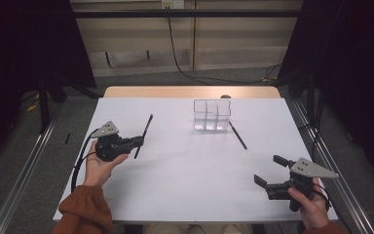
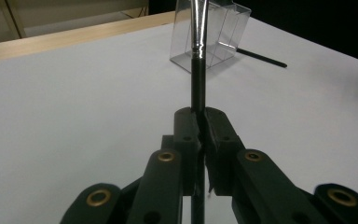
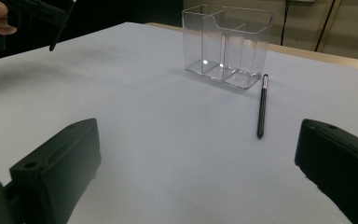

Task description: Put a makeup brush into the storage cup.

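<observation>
My left gripper [image 1: 140, 141] is shut on a thin black brush [image 1: 146, 130], held above the left half of the white table. In the left gripper view the jaws [image 2: 200, 116] pinch the black handle, and the brush [image 2: 197, 70] rises to a silver ferrule. A clear plastic organizer [image 1: 212, 115] with compartments stands at the far middle, apart from both grippers. A second thin black stick [image 1: 237, 135] lies flat just right of it. My right gripper [image 1: 268, 168] is open near the front right edge, with nothing between its jaws [image 3: 198, 144]. The stick [image 3: 262, 105] and organizer [image 3: 228, 44] lie ahead of it.
A white sheet [image 1: 190, 185] covers the table, with a wooden strip [image 1: 190, 91] along the far edge. A cable [image 1: 78, 165] loops from the left gripper over the left side. Metal rails run along both sides of the table.
</observation>
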Tool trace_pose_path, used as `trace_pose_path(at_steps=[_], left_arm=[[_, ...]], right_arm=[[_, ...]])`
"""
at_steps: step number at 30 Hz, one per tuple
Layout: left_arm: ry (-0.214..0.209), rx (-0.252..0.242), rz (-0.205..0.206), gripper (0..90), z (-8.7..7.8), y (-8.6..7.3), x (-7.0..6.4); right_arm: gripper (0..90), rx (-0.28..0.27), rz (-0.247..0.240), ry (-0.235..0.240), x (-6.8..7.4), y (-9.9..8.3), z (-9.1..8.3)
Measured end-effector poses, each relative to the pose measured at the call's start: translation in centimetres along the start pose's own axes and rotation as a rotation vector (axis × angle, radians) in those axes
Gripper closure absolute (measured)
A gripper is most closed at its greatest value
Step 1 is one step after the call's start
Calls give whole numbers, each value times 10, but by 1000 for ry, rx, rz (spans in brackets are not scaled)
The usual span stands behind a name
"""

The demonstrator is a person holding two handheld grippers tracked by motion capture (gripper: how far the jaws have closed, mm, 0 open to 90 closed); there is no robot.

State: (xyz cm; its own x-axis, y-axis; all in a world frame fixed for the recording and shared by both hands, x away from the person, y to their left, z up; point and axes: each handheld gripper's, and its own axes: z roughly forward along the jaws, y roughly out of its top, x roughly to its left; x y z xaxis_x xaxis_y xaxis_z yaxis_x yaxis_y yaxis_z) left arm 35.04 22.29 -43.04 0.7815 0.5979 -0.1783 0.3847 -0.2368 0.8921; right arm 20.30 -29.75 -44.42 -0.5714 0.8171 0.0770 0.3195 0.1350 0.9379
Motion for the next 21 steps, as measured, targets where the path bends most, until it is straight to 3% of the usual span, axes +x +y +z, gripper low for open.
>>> trace_pose_path(at_steps=[8,21], left_arm=[[-9,-56,24,843,-9,-5,-9],[-52,-86,29,842,-18,-8,-33]], right_arm=[[0,-2,0,-2,0,0,0],[0,-25,-4,10,2,2,-1]])
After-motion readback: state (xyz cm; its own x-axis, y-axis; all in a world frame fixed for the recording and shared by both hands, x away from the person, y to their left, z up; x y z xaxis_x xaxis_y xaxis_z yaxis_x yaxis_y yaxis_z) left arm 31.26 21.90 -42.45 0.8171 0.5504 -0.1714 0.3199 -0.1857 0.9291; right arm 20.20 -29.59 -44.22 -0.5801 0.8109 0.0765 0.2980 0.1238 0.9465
